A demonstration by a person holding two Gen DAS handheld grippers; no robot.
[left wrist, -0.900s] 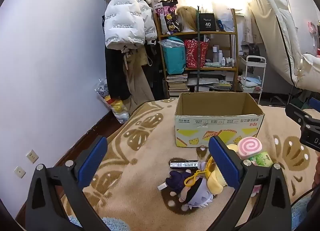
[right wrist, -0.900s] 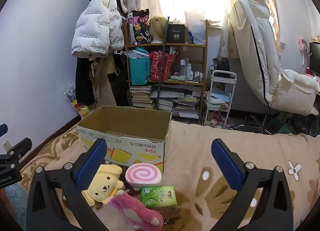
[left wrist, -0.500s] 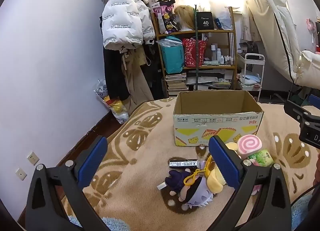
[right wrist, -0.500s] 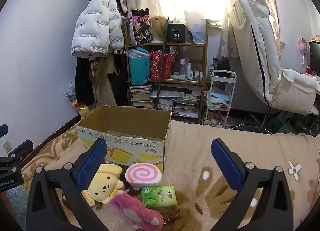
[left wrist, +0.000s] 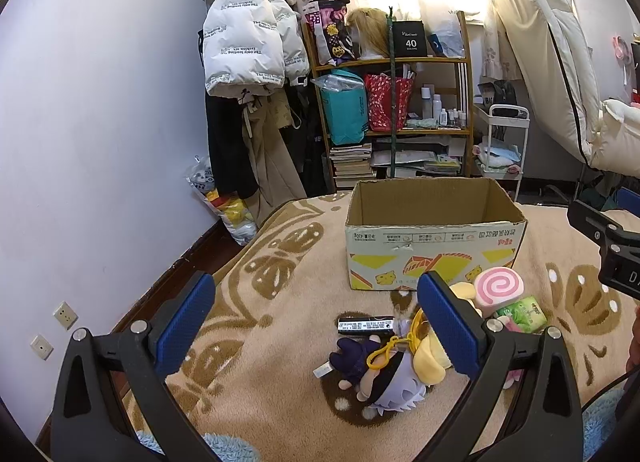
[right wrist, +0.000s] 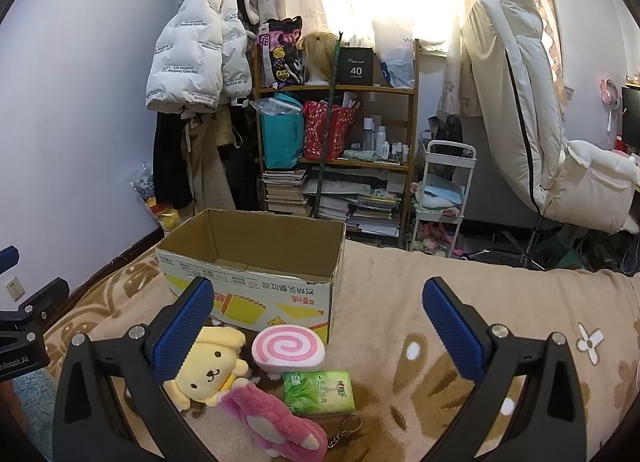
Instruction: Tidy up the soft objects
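We took this for the very start of the sorting: the open brown cardboard box with yellow print [right wrist: 256, 286] stood on the beige patterned blanket [right wrist: 400, 374], nothing soft visible inside it, and every toy lay in front of it. Our left gripper [left wrist: 316, 326] and right gripper [right wrist: 316, 326] both hovered with blue pads spread wide and nothing between them. In front of the box we counted four plush pieces: one yellow dog plush [right wrist: 210, 368] off its near left corner, one pink-and-white swirl cushion [right wrist: 288, 352] touching its front wall, one shaggy pink plush [right wrist: 276, 420] nearer to us, and one purple-haired doll with a yellow clip [left wrist: 380, 374] further left of the box. There was also one green tissue packet [right wrist: 318, 390] beside the swirl cushion and one black tube [left wrist: 366, 325] by the doll. The next move, we judged, called for lowering one gripper over the nearest toy, closing gently, then lifting it over the box rim.
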